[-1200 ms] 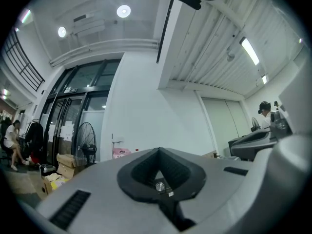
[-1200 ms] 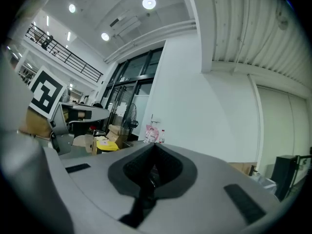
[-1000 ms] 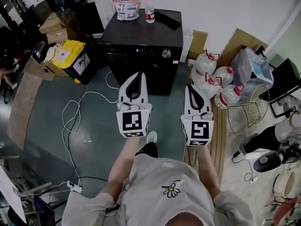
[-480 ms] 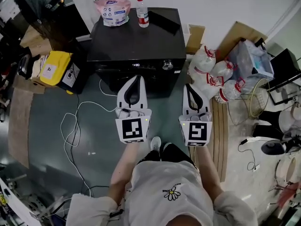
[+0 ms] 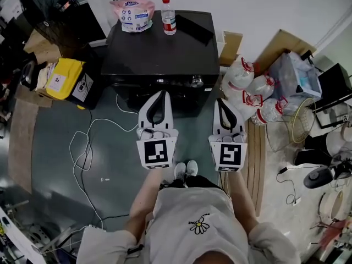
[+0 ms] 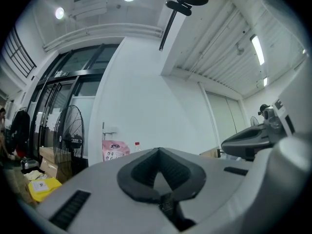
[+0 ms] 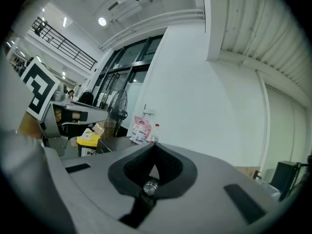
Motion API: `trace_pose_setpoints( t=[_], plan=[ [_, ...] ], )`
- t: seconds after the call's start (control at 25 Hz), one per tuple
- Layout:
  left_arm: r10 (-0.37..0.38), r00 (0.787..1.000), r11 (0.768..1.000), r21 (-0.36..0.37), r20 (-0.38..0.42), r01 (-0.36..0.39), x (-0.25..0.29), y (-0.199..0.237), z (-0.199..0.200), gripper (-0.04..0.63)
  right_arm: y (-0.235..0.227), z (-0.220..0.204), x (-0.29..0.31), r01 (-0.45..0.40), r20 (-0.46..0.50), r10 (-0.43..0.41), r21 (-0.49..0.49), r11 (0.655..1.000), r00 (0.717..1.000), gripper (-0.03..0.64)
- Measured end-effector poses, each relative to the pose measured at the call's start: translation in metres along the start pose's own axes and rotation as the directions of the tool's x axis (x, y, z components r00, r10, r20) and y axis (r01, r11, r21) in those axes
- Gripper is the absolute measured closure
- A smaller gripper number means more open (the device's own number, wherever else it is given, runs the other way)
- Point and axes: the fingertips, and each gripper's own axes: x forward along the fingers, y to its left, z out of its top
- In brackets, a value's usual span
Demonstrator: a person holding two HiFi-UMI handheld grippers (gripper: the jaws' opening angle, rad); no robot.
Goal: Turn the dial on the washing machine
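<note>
1. Seen from above, a person holds the left gripper (image 5: 161, 94) and right gripper (image 5: 220, 101) side by side before a black washing machine (image 5: 159, 48).
2. The silver dial (image 5: 196, 81) is on the machine's front panel, just beyond the gripper tips. It is nearer the right one and touches neither.
3. Both grippers' jaws are clenched tip to tip, grasping nothing (in the right gripper view the dial (image 7: 150, 186) shows through the gap behind the tips).
4. A pink pouch (image 5: 133, 12) and water bottle (image 5: 168, 16) stand on the machine's top.
</note>
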Motion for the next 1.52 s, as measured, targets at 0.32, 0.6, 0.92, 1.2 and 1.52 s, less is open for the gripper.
trace_pose_setpoints(
  t=[0.32, 0.6, 0.92, 1.2, 1.52],
  plan=[
    [0.010, 0.999, 1.000, 0.018, 0.035, -0.011, 0.019, -0.003, 0.002, 0.597, -0.013, 0.010, 0.019, -0.011, 0.072, 0.009, 0.029, 1.000, 0.997, 0.615],
    [0.037, 0.997, 0.998, 0.048, -0.071, -0.034, 0.052, 0.005, -0.066, 0.597, -0.016, -0.019, 0.062, -0.042, 0.162, 0.034, 0.044, 0.998, 0.986, 0.615],
    [0.073, 0.997, 0.997, 0.025, -0.029, -0.072, 0.066, 0.004, -0.159, 0.597, 0.006, -0.113, 0.095, -0.029, 0.159, 0.009, 0.120, 0.992, 0.987, 0.615],
    [0.067, 0.997, 0.998, 0.012, -0.049, -0.067, 0.062, 0.000, -0.225, 0.597, 0.024, -0.187, 0.101, -0.038, 0.124, 0.023, 0.116, 0.993, 0.992, 0.615],
    [0.045, 0.996, 0.999, 0.009, -0.083, -0.044, 0.057, -0.015, -0.244, 0.597, 0.033, -0.217, 0.097, -0.042, 0.076, 0.033, 0.115, 0.992, 0.997, 0.615]
  ],
)
